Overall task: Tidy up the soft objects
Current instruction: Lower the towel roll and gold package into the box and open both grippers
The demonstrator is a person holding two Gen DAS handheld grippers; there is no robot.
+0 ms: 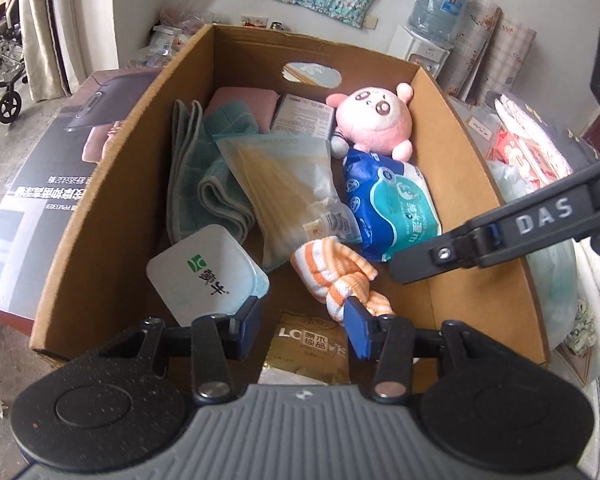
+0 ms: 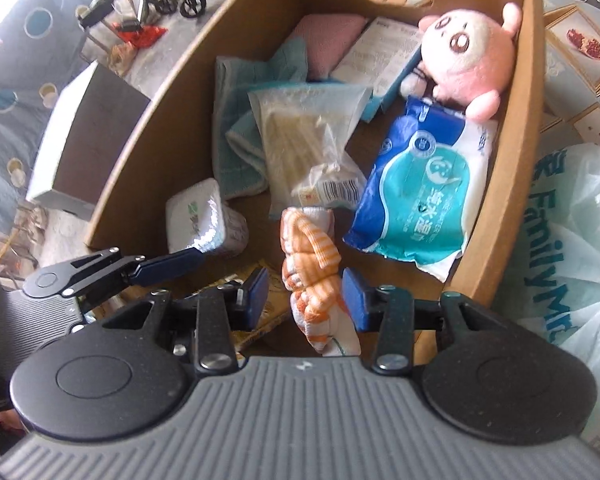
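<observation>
Left wrist view: one cardboard box (image 1: 112, 184), holding one pink plush (image 1: 374, 120), one wipes pack (image 1: 396, 204), one clear bag (image 1: 296, 192), one teal towel (image 1: 216, 176), one pink cloth (image 1: 244, 102), one white cup (image 1: 208, 276), one leaflet (image 1: 302, 114) and one gold packet (image 1: 304, 344). One striped cloth (image 1: 336, 276), orange and white, twisted into a knot, lies near the box's 6 o'clock wall. Left gripper (image 1: 302, 326) jaws stand parted, grasping nothing; the right pad touches the cloth's end. The right gripper's finger (image 1: 480, 240) enters from 3 o'clock.

Right wrist view: same single box (image 2: 496, 216), plush (image 2: 468, 60), pack (image 2: 420, 196) and cup (image 2: 204, 220). Right gripper (image 2: 306, 300) jaws stand parted astride the cloth (image 2: 312, 272), pads clear of it. Left gripper's finger (image 2: 168, 264) at 9 o'clock.
</observation>
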